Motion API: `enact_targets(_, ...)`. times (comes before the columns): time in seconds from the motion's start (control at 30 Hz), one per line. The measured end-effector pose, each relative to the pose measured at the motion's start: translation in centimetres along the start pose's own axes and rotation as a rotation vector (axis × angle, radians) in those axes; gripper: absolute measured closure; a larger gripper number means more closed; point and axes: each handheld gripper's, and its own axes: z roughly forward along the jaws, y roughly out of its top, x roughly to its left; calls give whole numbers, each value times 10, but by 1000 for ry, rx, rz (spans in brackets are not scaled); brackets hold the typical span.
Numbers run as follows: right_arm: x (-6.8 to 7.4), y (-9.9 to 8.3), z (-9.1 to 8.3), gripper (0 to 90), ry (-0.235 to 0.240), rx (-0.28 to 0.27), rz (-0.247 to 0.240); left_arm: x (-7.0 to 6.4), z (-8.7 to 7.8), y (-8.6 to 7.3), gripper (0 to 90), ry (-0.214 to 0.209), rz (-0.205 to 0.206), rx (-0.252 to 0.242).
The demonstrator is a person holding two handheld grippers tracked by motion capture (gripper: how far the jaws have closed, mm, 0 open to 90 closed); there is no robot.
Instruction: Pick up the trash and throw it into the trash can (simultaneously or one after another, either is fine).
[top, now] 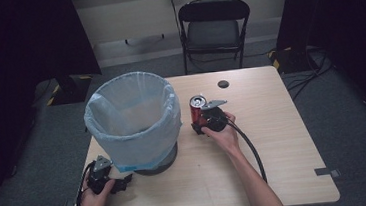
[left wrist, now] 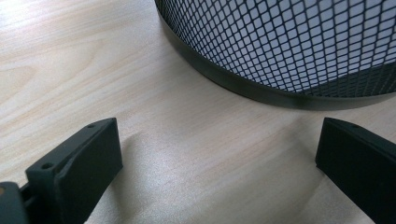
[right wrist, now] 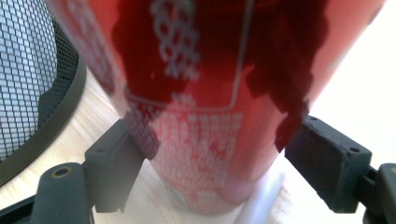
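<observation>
Red can dead centre in the right gripper view, upright on the worktop, white lettering and a framed panel on its side, print blurred. Right tongs either side of its lower body, one jaw tight against the can, the other just beside it; cannot tell whether actually pinching. From above, silver top with the opening visible, can standing right of the bin and a little behind centre of the worktop.

Nearer the front edge, left tongs spread wide over bare wood, nothing between the jaws, held low at the front left corner. Just ahead of them, black mesh bin with a solid base ring, lined with a pale blue bag folded over the rim. Bin standing between the two hands, close to the can's left.

Farther back, a small dark disc set in the worktop. Beyond the worktop, a folding chair against the wall.
</observation>
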Motion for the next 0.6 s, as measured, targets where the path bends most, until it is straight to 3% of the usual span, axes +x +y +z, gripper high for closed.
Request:
enact_targets(0.1, 0, 1, 0, 226, 1, 1, -2, 0, 0, 0, 0, 4, 4, 1)
enact_targets(0.13, 1, 2, 0, 283, 5, -6, -1, 0, 0, 0, 0, 0, 0, 0)
enact_targets(0.23, 1, 1, 2, 325, 5, -5, -11, 0, 0, 0, 0, 0, 1, 0)
enact_targets(0.6, 0, 1, 2, 339, 11, 2, 7, 0, 0, 0, 0, 0, 0, 0)
